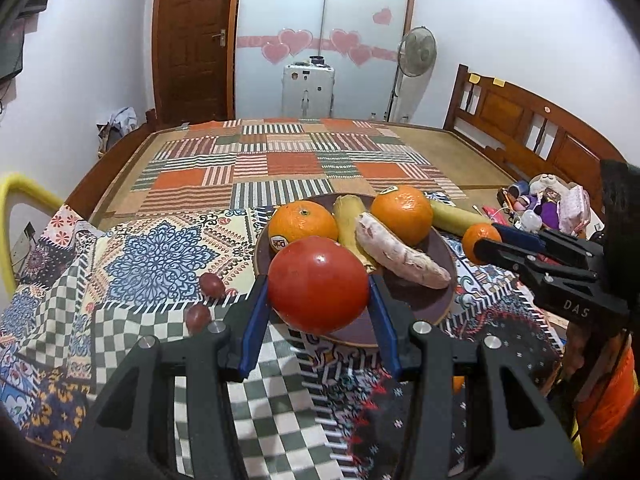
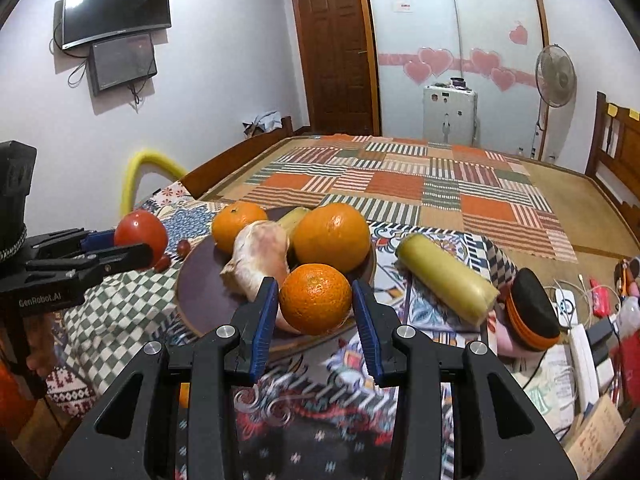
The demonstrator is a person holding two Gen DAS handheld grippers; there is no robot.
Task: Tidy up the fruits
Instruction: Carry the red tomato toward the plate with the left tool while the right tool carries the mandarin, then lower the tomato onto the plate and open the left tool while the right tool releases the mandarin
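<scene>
My left gripper (image 1: 318, 286) is shut on a red tomato (image 1: 318, 284), held just above the near rim of the brown plate (image 1: 424, 300). It also shows in the right wrist view (image 2: 140, 234). My right gripper (image 2: 316, 300) is shut on a small orange (image 2: 316, 298), held over the plate's near rim (image 2: 200, 296); the same orange shows in the left wrist view (image 1: 480, 240). On the plate lie two large oranges (image 1: 302, 222) (image 1: 402, 212), a pale pink root (image 1: 400, 252) and a yellowish piece (image 1: 350, 220).
A yellow-green fruit (image 2: 446, 284) lies on the cloth right of the plate. Two red grapes (image 1: 212, 285) (image 1: 198, 317) lie left of it. Clutter, cables and a dark cap (image 2: 530, 308) sit at the right. A patchwork bed (image 1: 288, 160) stretches behind.
</scene>
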